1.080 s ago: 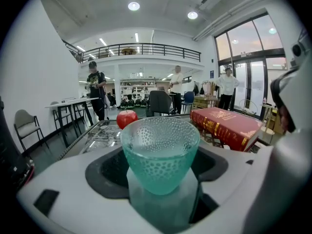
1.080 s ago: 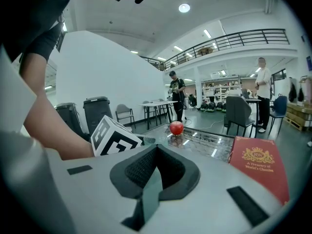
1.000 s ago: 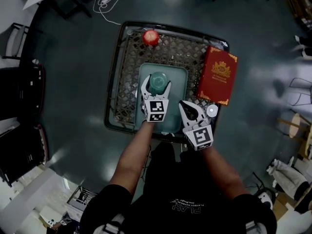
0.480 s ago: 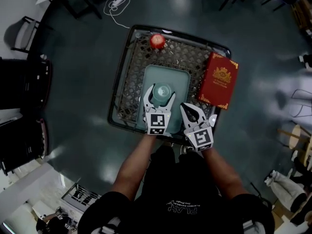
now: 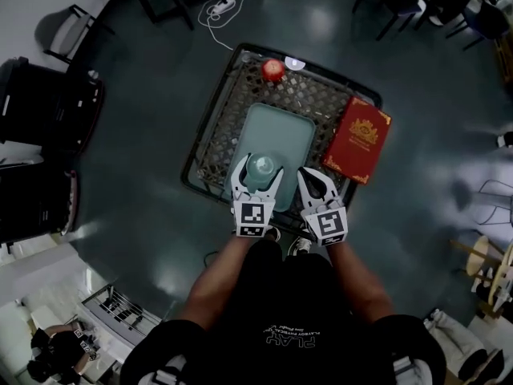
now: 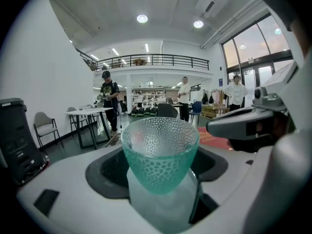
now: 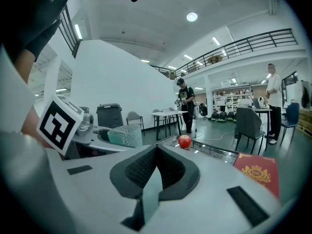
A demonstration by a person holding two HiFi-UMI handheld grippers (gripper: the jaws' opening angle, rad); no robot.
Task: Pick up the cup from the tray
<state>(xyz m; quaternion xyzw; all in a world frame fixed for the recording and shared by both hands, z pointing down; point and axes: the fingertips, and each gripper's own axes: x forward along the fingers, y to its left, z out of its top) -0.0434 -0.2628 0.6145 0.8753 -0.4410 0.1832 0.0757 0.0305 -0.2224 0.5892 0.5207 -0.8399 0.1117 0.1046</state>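
Note:
A teal dimpled glass cup point(image 5: 262, 168) point(image 6: 160, 152) sits between the jaws of my left gripper point(image 5: 258, 175) point(image 6: 161, 184), which is shut on it. It hangs upright over the near edge of the pale green tray point(image 5: 280, 127). The tray lies in a black wire basket point(image 5: 210, 127). My right gripper point(image 5: 319, 184) point(image 7: 152, 179) hovers just right of the cup, jaws shut with nothing in them. From the right gripper view the cup point(image 7: 124, 135) shows at the left, beside the left gripper's marker cube.
A red apple point(image 5: 273, 70) point(image 7: 184, 141) lies at the basket's far end with a small white disc point(image 5: 295, 62) beside it. A red book point(image 5: 358, 139) point(image 7: 257, 173) rests on the right. A power strip point(image 5: 220, 6), black bins point(image 5: 40, 103) and chairs stand around.
My left gripper has drawn the cup from the tray's middle back to its near edge, toward me. The right gripper stays shut alongside.

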